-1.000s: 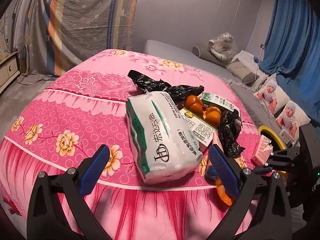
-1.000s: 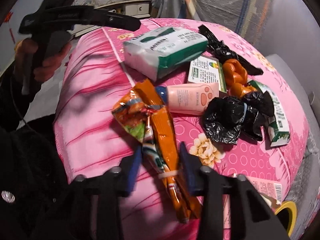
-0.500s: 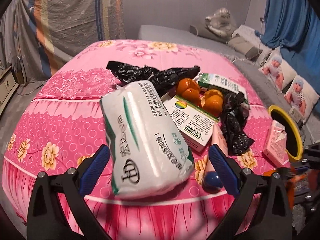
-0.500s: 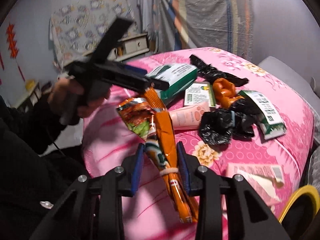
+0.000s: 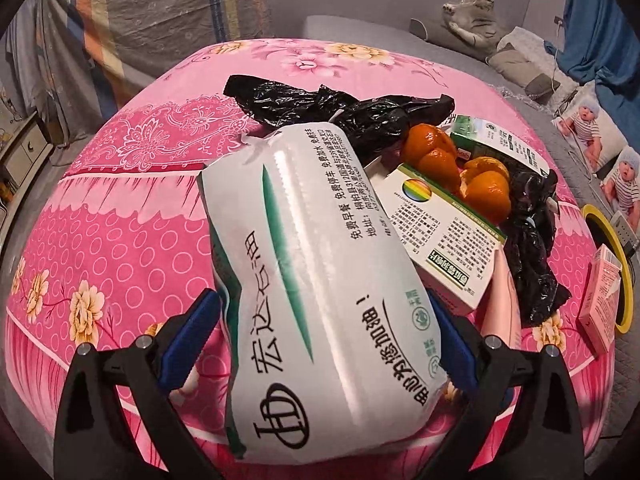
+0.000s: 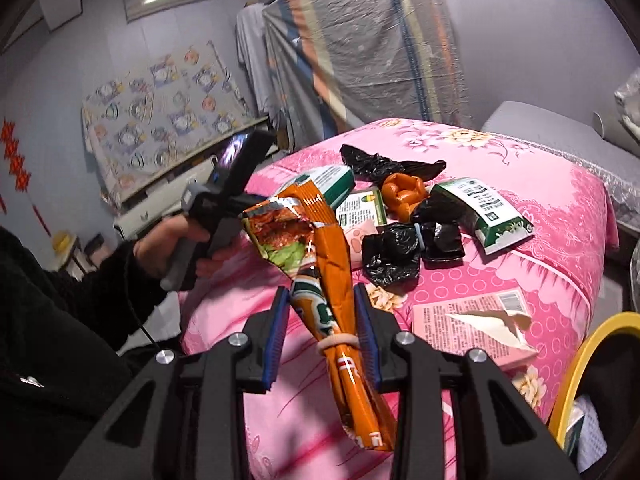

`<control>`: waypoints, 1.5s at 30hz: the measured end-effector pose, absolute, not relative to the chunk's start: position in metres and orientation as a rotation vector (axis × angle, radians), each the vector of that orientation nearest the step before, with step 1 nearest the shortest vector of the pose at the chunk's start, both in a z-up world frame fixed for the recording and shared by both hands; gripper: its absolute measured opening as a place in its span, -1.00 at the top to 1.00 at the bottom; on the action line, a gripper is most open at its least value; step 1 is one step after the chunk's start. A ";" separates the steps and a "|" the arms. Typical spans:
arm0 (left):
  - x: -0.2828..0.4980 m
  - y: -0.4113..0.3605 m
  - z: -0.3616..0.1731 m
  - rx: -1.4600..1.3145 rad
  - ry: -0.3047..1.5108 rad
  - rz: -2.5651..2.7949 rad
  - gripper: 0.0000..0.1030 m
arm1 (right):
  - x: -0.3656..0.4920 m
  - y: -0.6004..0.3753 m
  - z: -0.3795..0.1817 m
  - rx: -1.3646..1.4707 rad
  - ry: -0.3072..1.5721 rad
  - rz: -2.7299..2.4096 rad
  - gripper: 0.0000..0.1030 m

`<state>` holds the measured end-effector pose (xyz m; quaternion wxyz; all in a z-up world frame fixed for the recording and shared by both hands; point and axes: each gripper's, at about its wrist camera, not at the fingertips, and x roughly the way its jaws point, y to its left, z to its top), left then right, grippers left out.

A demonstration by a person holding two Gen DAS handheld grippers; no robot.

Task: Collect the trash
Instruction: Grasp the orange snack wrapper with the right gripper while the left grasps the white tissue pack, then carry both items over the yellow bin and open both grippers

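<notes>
My right gripper (image 6: pixel 322 320) is shut on an orange snack bag (image 6: pixel 320 264) bound with a rubber band, held up off the pink bed. My left gripper (image 5: pixel 320 332) is open, its blue pads on either side of a white and green tissue pack (image 5: pixel 316 280) lying on the bed; whether the pads touch it I cannot tell. Behind the pack lie a black plastic bag (image 5: pixel 336 108), orange peels (image 5: pixel 460 168), a white and green box (image 5: pixel 444 232) and crumpled black bags (image 5: pixel 532 248). The black bags (image 6: pixel 396 252) and a green carton (image 6: pixel 484 212) show in the right view.
A yellow-rimmed bin (image 6: pixel 576 372) stands at the bed's right side, also in the left view (image 5: pixel 616 264). A torn pink box (image 6: pixel 468 324) lies near the bed edge. A pink tube (image 5: pixel 500 304) lies by the white box. A covered wardrobe (image 6: pixel 360 52) stands behind.
My right gripper has lifted the orange snack bag off the bed. My left gripper has moved forward until the tissue pack sits between its open pads.
</notes>
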<state>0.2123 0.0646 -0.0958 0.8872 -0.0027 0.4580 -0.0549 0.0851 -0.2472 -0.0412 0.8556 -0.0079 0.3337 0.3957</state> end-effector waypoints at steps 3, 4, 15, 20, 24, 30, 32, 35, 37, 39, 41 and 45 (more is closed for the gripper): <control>0.215 0.068 -0.099 -0.008 0.960 -0.108 -0.51 | 0.083 -0.251 -0.038 0.006 0.693 0.813 0.40; 0.214 0.070 -0.098 -0.010 0.957 -0.107 -0.41 | 0.083 -0.251 -0.038 0.016 0.692 0.810 0.40; 0.192 0.101 -0.083 -0.097 0.883 -0.103 0.10 | 0.084 -0.257 -0.028 0.075 0.664 0.779 0.40; 0.155 0.114 -0.053 -0.115 0.734 -0.061 0.11 | 0.087 -0.261 -0.026 0.105 0.664 0.761 0.40; 0.119 0.109 -0.012 -0.069 0.564 -0.002 0.10 | 0.091 -0.268 -0.021 0.160 0.647 0.739 0.40; 0.081 0.077 0.038 -0.015 0.389 -0.017 0.09 | 0.096 -0.279 -0.012 0.273 0.614 0.738 0.40; 0.078 0.064 0.046 -0.016 0.366 -0.050 0.09 | 0.095 -0.283 -0.009 0.308 0.605 0.743 0.40; 0.076 0.043 0.054 -0.006 0.339 -0.096 0.08 | 0.092 -0.290 -0.003 0.335 0.586 0.728 0.40; 0.079 0.028 0.059 -0.007 0.333 -0.145 0.08 | 0.090 -0.297 0.000 0.352 0.570 0.715 0.40; 0.080 0.017 0.062 -0.009 0.325 -0.177 0.08 | 0.089 -0.304 0.004 0.361 0.556 0.700 0.40; 0.081 0.005 0.067 -0.002 0.313 -0.207 0.08 | 0.085 -0.315 0.009 0.362 0.530 0.669 0.40; 0.084 -0.022 0.076 0.011 0.291 -0.278 0.08 | 0.080 -0.334 0.017 0.371 0.486 0.621 0.40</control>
